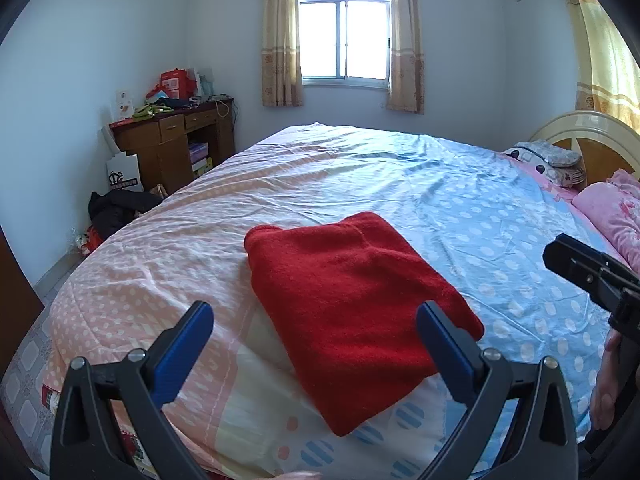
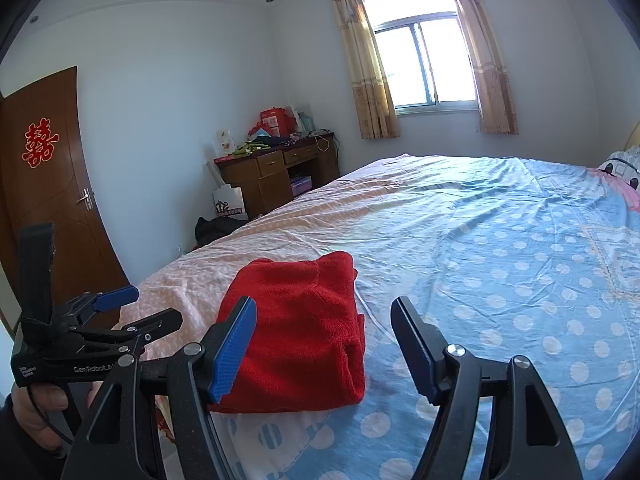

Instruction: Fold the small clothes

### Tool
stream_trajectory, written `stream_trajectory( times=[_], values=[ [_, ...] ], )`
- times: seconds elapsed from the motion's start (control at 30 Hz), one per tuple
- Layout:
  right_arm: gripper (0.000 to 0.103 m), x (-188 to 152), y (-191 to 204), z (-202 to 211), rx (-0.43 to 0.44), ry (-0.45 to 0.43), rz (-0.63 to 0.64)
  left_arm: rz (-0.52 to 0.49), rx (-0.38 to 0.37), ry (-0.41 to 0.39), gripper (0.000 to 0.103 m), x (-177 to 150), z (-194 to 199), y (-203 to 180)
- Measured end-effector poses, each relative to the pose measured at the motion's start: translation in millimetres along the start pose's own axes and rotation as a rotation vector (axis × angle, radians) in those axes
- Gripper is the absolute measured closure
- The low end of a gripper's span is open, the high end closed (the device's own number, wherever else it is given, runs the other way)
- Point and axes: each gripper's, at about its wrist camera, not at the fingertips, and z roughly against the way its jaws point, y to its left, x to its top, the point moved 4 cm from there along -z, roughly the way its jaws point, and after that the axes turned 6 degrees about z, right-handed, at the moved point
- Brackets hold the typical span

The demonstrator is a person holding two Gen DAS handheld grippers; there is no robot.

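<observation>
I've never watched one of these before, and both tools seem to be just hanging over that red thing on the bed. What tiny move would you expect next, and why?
Probably both draw back. The red knit garment already lies folded into a compact rectangle on the polka-dot bedsheet, and the left tool and right tool are open, holding nothing.

The garment (image 1: 352,312) is plain red. The bedspread (image 1: 460,200) is pale pink with white dots on one side and light blue with white dots on the other. Both the left gripper (image 1: 316,330) and right gripper (image 2: 324,334) are black with blue pads (image 1: 182,354). The curtains (image 1: 280,36) are beige with a floral band. The desk (image 1: 172,140) and door (image 2: 52,184) are brown; the door carries a red emblem (image 2: 40,144). The pillow (image 1: 612,208) is pink.
</observation>
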Motion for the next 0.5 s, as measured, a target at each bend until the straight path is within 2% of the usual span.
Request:
stream_trajectory(
  times=[0.3,0.5],
  values=[
    [0.033,-2,4,-4,0.004,0.008,0.009,0.037,0.032,-0.019,0.000,2,-1,12],
    [0.033,-3,7,-5,0.004,0.014,0.013,0.023,0.043,-0.031,0.000,0,-2,11]
  ],
)
